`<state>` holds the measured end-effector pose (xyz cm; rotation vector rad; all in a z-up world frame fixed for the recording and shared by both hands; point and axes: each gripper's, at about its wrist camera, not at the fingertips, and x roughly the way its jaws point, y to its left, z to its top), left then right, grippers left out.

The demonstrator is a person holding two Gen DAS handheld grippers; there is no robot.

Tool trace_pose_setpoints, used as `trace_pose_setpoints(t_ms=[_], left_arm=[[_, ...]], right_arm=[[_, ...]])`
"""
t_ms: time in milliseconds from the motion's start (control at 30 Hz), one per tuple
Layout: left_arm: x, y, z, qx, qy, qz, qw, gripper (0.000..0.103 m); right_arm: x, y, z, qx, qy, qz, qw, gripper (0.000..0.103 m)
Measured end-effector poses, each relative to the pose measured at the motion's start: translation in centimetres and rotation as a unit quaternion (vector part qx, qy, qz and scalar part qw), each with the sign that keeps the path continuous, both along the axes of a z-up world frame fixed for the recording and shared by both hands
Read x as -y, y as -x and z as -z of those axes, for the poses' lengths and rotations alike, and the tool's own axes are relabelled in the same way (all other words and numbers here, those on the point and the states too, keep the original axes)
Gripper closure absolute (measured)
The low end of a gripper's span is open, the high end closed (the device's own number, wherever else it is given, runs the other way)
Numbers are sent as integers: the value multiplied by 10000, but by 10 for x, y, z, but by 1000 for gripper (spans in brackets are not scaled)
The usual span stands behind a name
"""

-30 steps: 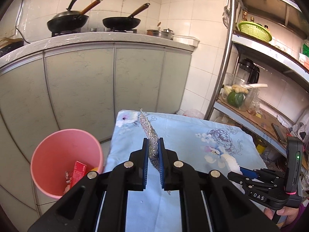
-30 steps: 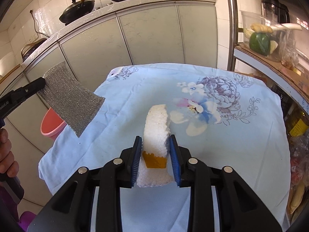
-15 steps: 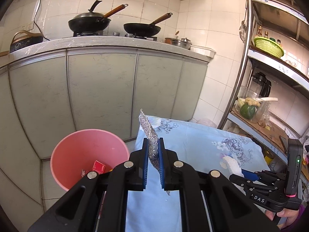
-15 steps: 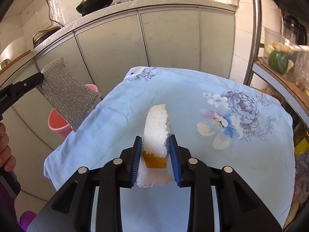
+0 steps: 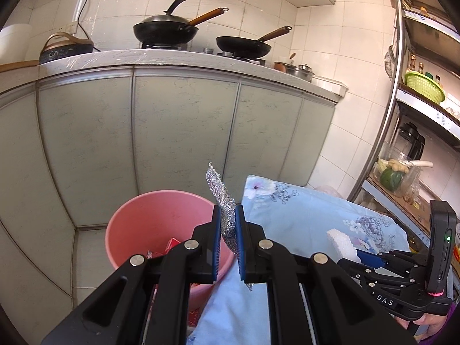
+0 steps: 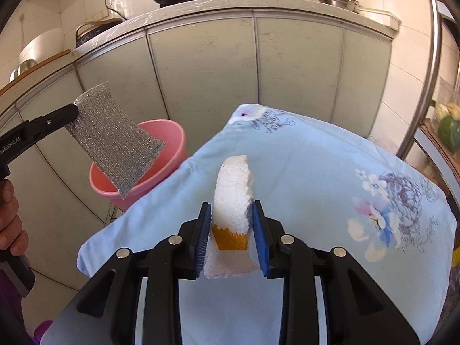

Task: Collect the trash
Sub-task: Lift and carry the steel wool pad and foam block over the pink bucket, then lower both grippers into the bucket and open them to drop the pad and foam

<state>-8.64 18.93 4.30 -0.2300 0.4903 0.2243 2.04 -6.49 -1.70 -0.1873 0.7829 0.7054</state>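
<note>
My left gripper (image 5: 228, 218) is shut on a silver mesh scouring cloth (image 5: 222, 201), held edge-on above the near rim of the pink bin (image 5: 143, 215). In the right wrist view the cloth (image 6: 115, 141) hangs in front of the bin (image 6: 169, 143), held by the left gripper (image 6: 73, 113). My right gripper (image 6: 231, 221) is shut on a white foam chunk (image 6: 234, 189) with an orange strip, above the blue floral tablecloth (image 6: 302, 172). The foam (image 5: 339, 241) and the right gripper (image 5: 365, 256) show at the lower right of the left wrist view.
The bin holds a red packet (image 5: 172, 244) and other scraps. Grey kitchen cabinets (image 5: 184, 132) with woks (image 5: 166, 31) on the counter stand behind. A metal shelf rack (image 5: 388, 132) with vegetables and a green basket stands at the right.
Both grippers have swung left toward the pink bin. The mesh cloth now hangs over the bin's rim; the foam chunk is closer to the table's left corner.
</note>
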Motion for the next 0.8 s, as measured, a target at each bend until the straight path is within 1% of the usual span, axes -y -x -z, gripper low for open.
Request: trace_pose_setpoints(t_ms=[433,600,800], left_arm=[[-50,-2,16,-150,85,-535,9984,94],[-65,-8,27,-279,137,-667,9973,94],[-73,-14,43,-465,146,-717,9962,94]], right_arm=[[-72,-14,-9,-150,-150,-637,9977,73],[-102,-19,-7,-239,-189,-849,9959,73],[-136,-24,3,-400,-88,-1099,9931,73]])
